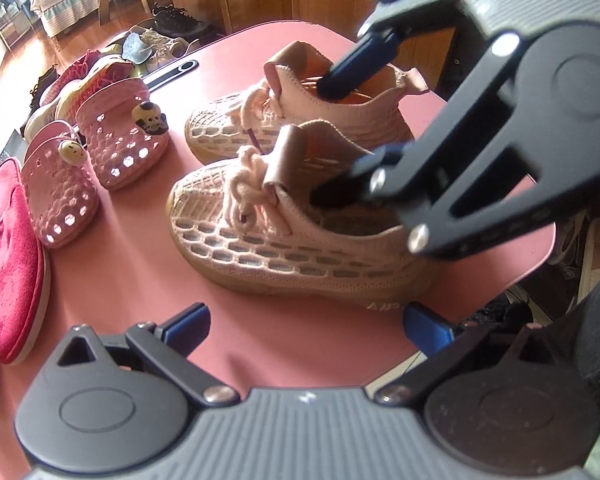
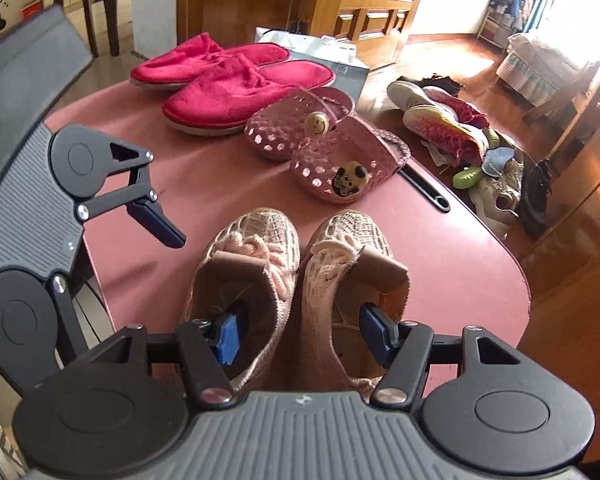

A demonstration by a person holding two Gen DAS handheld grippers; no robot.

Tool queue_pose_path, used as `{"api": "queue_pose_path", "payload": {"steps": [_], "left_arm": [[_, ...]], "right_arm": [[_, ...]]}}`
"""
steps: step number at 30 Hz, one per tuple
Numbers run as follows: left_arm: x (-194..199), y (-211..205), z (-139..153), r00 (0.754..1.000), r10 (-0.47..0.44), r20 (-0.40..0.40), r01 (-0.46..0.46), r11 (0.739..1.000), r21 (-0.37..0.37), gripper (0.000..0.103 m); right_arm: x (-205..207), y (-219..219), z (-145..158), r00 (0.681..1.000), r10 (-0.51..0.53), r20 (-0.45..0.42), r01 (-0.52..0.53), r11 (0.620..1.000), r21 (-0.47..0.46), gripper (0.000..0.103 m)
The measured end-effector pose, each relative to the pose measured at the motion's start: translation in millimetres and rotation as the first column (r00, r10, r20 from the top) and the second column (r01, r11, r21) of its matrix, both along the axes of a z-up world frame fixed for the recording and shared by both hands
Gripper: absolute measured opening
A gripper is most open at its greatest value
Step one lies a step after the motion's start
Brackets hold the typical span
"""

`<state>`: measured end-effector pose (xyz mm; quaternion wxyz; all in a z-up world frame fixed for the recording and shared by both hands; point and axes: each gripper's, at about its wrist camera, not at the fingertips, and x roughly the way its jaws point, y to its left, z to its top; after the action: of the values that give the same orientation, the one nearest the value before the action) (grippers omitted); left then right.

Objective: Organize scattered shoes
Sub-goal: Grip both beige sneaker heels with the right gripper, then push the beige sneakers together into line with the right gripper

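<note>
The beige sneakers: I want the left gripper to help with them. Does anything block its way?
Nothing lies between the left gripper and the beige sneakers, only bare table. The right gripper already has one finger in each sneaker.

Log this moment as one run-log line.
right tool: one finger in each knit sneaker, pair together | left tool: open, empty | slippers, clogs paired on table

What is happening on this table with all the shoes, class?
A person is sorting shoes into pairs on the pink table. The right gripper has one finger inside each of the two beige knit sneakers, which stand side by side; whether it presses them together is unclear. The left gripper hangs open beside them. Pink clogs and red slippers are already paired; more shoes lie on the floor.
</note>
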<state>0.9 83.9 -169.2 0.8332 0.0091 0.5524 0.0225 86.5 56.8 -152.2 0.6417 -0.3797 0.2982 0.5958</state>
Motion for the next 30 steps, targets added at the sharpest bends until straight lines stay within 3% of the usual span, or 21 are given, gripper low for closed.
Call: {"api": "queue_pose_path", "payload": {"steps": [5, 13, 21, 23, 24, 25, 26, 30], "left_arm": [[1.3, -5.2, -1.5, 1.000, -0.021, -0.010, 0.021, 1.000, -0.002, 0.103], [2.1, -10.0, -1.7, 1.000, -0.029, -0.011, 0.029, 1.000, 0.000, 0.103], [1.9, -7.4, -2.6, 1.000, -0.006, -0.012, 0.006, 1.000, -0.008, 0.103], [3.1, -5.8, -3.9, 1.000, 0.008, -0.019, -0.009, 1.000, -0.022, 0.103], [4.4, -5.8, -4.3, 1.000, 0.020, -0.018, -0.020, 0.999, -0.025, 0.103], [6.0, -6.8, -4.3, 1.000, 0.025, -0.012, -0.026, 0.999, -0.022, 0.103], [6.6, -7.2, -3.8, 1.000, 0.025, -0.010, -0.025, 1.000, -0.019, 0.103], [9.9, -15.9, -1.6, 1.000, 0.009, 0.022, -0.008, 1.000, -0.011, 0.102]], "right_arm": [[9.8, 8.5, -0.8, 0.991, -0.087, -0.104, 0.075, 0.991, -0.112, 0.056], [7.7, -11.4, 8.4, 0.988, -0.099, -0.121, 0.088, 0.992, -0.092, 0.055], [6.2, -0.8, 0.6, 0.990, -0.098, -0.100, 0.093, 0.994, -0.059, 0.054], [0.9, 2.8, -7.8, 0.994, -0.083, -0.077, 0.079, 0.995, -0.061, 0.047], [0.8, 3.0, -6.8, 0.992, -0.096, -0.078, 0.093, 0.994, -0.052, 0.033], [0.6, 3.1, -5.8, 0.991, -0.110, -0.080, 0.107, 0.993, -0.042, 0.030], [0.5, 3.3, -4.8, 0.989, -0.123, -0.081, 0.120, 0.992, -0.033, 0.019], [0.6, -1.3, -1.8, 0.986, -0.151, -0.065, 0.148, 0.988, -0.045, 0.015]]}}
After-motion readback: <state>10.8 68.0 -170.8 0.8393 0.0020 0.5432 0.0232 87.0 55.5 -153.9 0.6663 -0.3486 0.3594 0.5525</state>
